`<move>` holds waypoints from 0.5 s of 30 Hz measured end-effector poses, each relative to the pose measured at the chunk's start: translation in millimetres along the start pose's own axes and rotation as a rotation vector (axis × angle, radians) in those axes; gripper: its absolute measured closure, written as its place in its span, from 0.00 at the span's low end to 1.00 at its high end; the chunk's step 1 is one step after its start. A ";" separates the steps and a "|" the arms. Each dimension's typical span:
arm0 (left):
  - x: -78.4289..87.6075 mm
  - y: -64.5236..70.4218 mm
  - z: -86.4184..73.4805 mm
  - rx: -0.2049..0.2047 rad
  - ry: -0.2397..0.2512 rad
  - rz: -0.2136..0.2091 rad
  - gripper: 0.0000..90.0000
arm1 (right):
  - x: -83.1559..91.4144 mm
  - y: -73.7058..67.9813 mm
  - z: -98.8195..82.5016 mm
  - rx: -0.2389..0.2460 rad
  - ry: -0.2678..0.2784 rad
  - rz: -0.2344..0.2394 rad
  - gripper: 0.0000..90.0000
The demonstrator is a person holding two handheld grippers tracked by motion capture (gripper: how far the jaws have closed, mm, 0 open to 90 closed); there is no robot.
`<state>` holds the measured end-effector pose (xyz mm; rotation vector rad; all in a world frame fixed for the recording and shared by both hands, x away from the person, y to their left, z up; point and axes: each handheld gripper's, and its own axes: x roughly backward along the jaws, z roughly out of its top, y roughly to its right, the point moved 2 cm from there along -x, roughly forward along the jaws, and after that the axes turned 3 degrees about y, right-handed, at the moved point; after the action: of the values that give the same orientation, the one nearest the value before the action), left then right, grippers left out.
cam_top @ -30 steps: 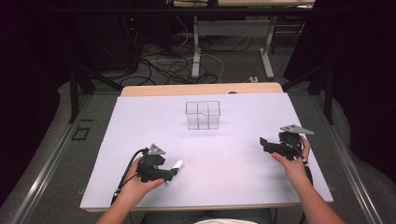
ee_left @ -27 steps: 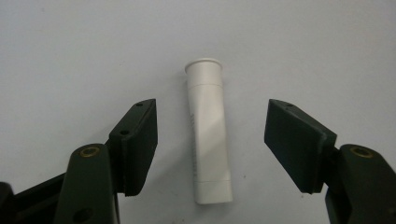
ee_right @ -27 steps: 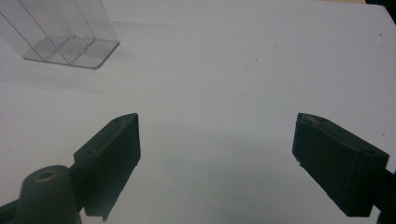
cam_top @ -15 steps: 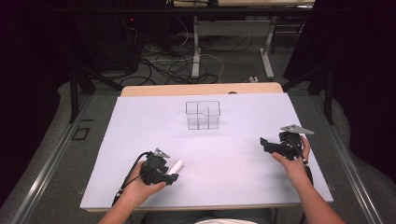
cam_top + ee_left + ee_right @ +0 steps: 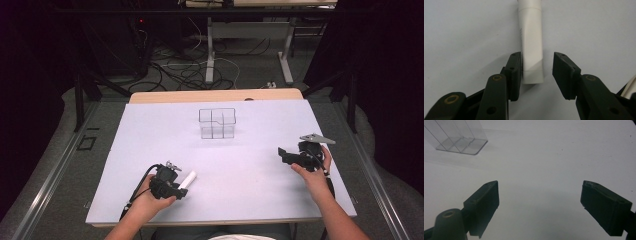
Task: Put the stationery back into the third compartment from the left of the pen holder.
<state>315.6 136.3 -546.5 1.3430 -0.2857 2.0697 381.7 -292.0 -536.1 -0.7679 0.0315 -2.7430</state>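
A white tube (image 5: 187,179) lies on the white table sheet near the front left. In the left gripper view the tube (image 5: 531,37) runs away from me, its flat crimped end between the jaws. My left gripper (image 5: 181,190) (image 5: 537,58) has just been closing around that end. One pad touches the tube's side, while a gap remains at the other pad. My right gripper (image 5: 284,156) (image 5: 540,187) is held at the right side of the table, open wide with nothing between its jaws.
A clear plastic organiser with several compartments (image 5: 217,122) (image 5: 461,137) stands at the middle back of the white sheet (image 5: 260,130). A wooden table edge (image 5: 215,95) shows behind it. Cables and desk legs lie on the floor beyond.
The left gripper's jaws have narrowed around the tube's end and the hand has tipped slightly over it. The right gripper and the organiser have not moved.
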 end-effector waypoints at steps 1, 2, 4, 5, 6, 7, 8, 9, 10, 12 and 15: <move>-0.6 0.1 -0.3 -0.003 -0.006 0.005 0.67 | 0.1 0.2 0.0 0.001 0.000 0.000 0.16; -1.0 0.0 -0.4 -0.006 -0.013 0.007 0.68 | 0.2 0.4 0.0 -0.001 0.000 -0.001 0.16; -1.7 -0.9 -0.3 -0.026 -0.014 0.017 0.69 | 0.0 0.8 -0.1 0.003 0.000 -0.001 0.16; -2.2 -0.8 -0.3 -0.028 -0.015 0.018 0.69 | 0.0 0.3 -0.2 0.001 -0.001 -0.001 0.16; -2.3 -0.5 -0.4 -0.028 -0.022 0.017 0.69 | -0.2 0.4 -0.2 0.003 0.000 -0.001 0.16; -2.9 -0.3 -0.4 -0.030 -0.020 0.021 0.69 | -0.2 0.4 -0.2 0.003 0.000 -0.001 0.16; -3.4 0.0 -0.3 -0.033 -0.022 0.022 0.70 | -0.3 0.4 -0.2 0.004 0.000 -0.001 0.16; -3.7 0.2 -0.2 -0.037 -0.025 0.025 0.71 | -0.6 0.1 -0.5 0.004 -0.003 0.000 0.16; -3.8 0.2 -0.1 -0.039 -0.027 0.029 0.71 | -0.6 0.1 -0.5 0.004 -0.003 0.000 0.16; -3.8 -0.1 0.0 -0.038 -0.028 0.033 0.73 | -0.7 0.0 -0.7 0.003 -0.006 0.001 0.16; -3.6 -0.9 0.1 -0.033 -0.027 0.037 0.76 | -0.4 -0.3 -0.8 0.000 -0.006 0.001 0.16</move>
<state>317.2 135.5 -549.8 1.3566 -0.3570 2.0696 381.5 -291.6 -537.0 -0.7754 0.0306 -2.7401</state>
